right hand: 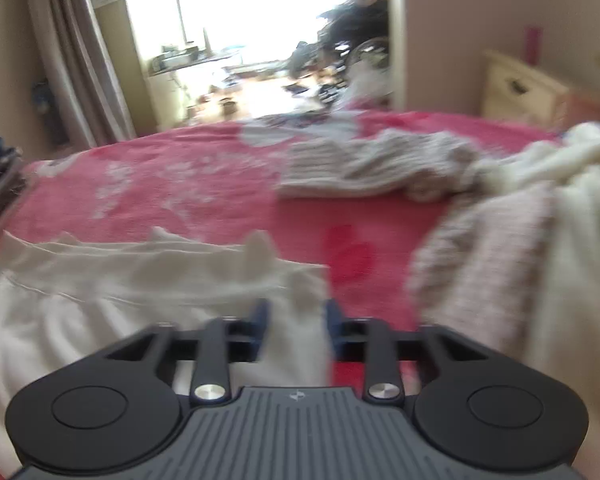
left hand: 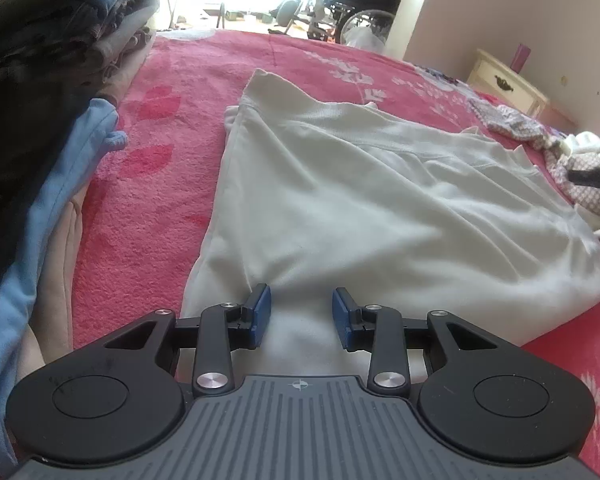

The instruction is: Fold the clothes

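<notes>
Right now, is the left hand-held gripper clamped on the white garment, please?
No, the left hand-held gripper stands open, its pads apart above the white garment.

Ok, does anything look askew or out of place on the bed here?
The white garment lies mostly flat on the pink blanket but wrinkled, its far edge bunched into peaks. Unfolded patterned and cream clothes lie heaped at the right. Nothing spilled or damaged.
</notes>
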Action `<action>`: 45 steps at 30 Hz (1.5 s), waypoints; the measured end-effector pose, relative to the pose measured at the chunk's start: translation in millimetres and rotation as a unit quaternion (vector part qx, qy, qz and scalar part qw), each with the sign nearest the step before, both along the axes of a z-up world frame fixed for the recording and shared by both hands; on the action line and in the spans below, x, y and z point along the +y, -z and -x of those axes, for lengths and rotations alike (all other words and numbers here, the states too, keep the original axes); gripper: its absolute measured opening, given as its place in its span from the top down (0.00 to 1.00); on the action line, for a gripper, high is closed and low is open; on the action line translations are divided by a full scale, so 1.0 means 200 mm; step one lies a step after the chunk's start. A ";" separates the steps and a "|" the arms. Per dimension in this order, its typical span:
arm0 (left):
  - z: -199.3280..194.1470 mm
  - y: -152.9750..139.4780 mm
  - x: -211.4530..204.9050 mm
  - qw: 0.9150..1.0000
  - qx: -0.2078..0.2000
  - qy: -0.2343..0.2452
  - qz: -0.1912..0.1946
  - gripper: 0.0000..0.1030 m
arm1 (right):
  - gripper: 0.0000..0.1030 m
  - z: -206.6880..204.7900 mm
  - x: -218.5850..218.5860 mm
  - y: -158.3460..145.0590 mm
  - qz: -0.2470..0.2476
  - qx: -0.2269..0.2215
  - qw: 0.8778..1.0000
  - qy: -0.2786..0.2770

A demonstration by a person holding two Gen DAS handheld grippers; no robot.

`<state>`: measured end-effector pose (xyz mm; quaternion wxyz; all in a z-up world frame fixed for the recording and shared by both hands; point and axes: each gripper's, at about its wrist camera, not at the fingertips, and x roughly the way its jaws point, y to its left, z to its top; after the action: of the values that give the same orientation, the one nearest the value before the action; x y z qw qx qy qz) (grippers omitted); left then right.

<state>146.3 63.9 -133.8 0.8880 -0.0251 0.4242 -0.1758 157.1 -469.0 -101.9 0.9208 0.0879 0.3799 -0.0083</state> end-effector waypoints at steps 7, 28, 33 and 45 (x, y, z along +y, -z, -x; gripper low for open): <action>-0.01 0.01 0.00 1.000 -0.005 0.001 0.004 0.67 | 0.70 -0.21 0.02 0.17 -0.053 0.031 0.998 -0.004; -0.02 0.00 0.04 0.999 -0.013 -0.013 0.026 0.67 | 0.86 -0.16 0.39 0.01 0.048 -0.057 0.991 -0.111; 0.02 0.00 0.02 1.000 -0.021 -0.019 0.000 0.67 | 0.90 -0.39 0.57 0.23 0.120 0.008 0.984 -0.135; 0.05 0.02 0.05 1.000 -0.027 -0.011 -0.002 0.67 | 0.87 -0.44 1.38 0.07 -0.009 0.017 0.898 -0.439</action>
<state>136.0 73.2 -137.3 0.9009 -0.0230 0.4004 -0.1659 245.5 -192.9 -115.6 0.8232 -0.0795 0.3958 0.3992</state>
